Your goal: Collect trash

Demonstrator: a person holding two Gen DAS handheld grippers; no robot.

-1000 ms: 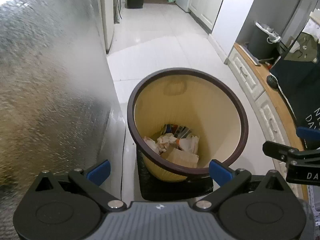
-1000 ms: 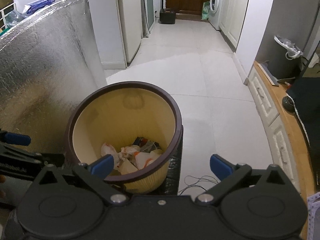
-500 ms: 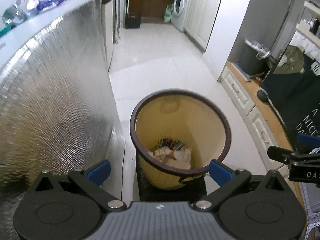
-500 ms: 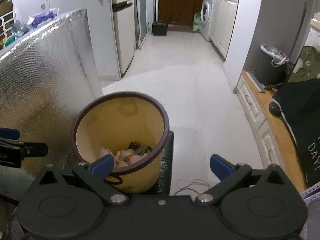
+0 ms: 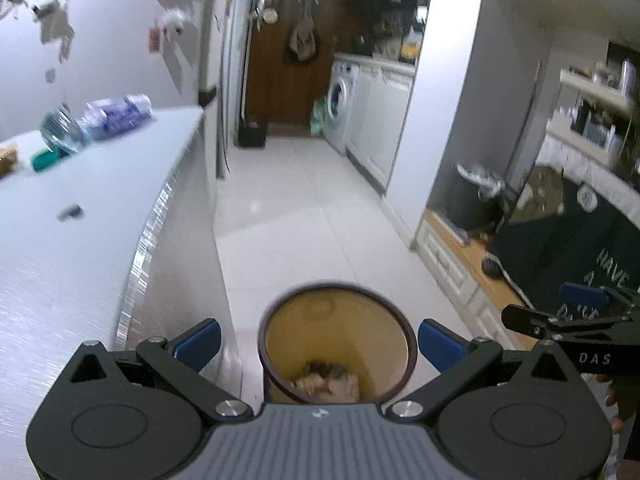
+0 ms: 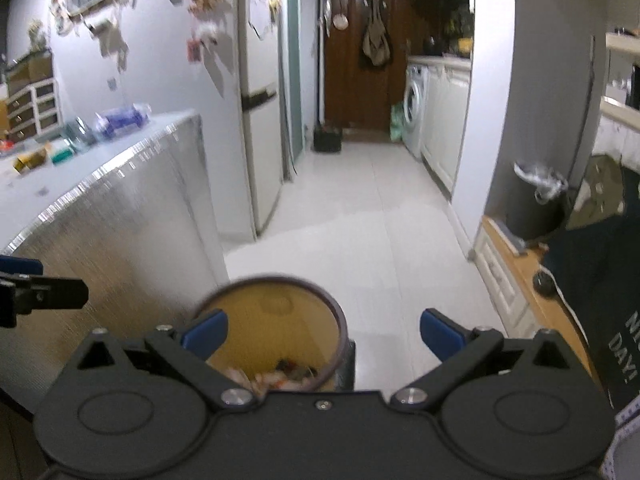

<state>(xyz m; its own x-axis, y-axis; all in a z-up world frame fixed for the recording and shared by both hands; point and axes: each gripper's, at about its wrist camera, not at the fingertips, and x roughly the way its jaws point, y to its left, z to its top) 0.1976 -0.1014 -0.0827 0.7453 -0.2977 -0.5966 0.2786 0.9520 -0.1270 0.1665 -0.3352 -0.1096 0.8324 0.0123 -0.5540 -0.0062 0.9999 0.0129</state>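
Foil-clad table point(image 5: 80, 264) fills the left, with a crumpled clear plastic bottle point(image 5: 60, 132) and a blue-printed plastic bag point(image 5: 118, 114) near its far edge. Left claw point(image 5: 318, 340) hangs spread and empty above the round yellow wastebasket with a dark brown rim point(image 5: 340, 336), which stands on the white tiled floor point(image 5: 304, 216) beside the table and holds crumpled paper trash point(image 5: 320, 382). Right claw point(image 6: 322, 330) is likewise spread, empty.

floor: we see pale glossy tiles point(image 6: 384, 240) running down a narrow hallway | far end: dark wooden door point(image 6: 360, 52) with a bag hung on it | right: washing machine point(image 6: 414, 110) beside white cabinets | left: tall fridge point(image 6: 260, 120), foil-clad counter point(image 6: 120, 232) | wall: we spot pinned notes point(image 6: 200, 44)
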